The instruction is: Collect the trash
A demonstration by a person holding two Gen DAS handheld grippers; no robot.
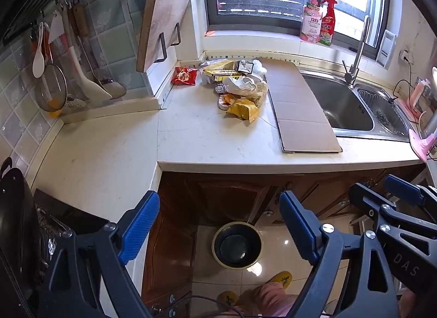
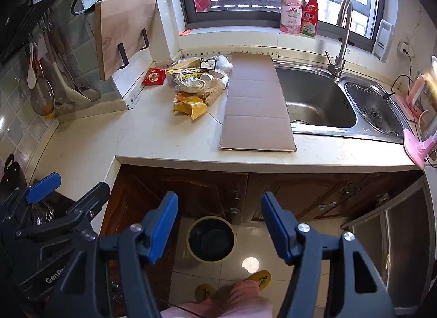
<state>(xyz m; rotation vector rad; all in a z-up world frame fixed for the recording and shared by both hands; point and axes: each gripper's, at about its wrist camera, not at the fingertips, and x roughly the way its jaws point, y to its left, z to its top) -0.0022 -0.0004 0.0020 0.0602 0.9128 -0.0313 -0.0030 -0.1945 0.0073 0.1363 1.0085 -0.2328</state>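
Observation:
A pile of trash lies on the pale countertop near the back wall: a yellow wrapper, crumpled white paper, a yellow box and a red snack packet. The pile also shows in the right wrist view. A round black bin with a yellow rim stands on the floor below the counter, also in the right wrist view. My left gripper is open and empty, held in front of the counter above the bin. My right gripper is open and empty beside it.
A flat cardboard sheet lies between the pile and the steel sink. A wooden cutting board leans at the back left. Utensils hang on the tiled wall. A stove with a pan is at the left. Bottles stand on the sill.

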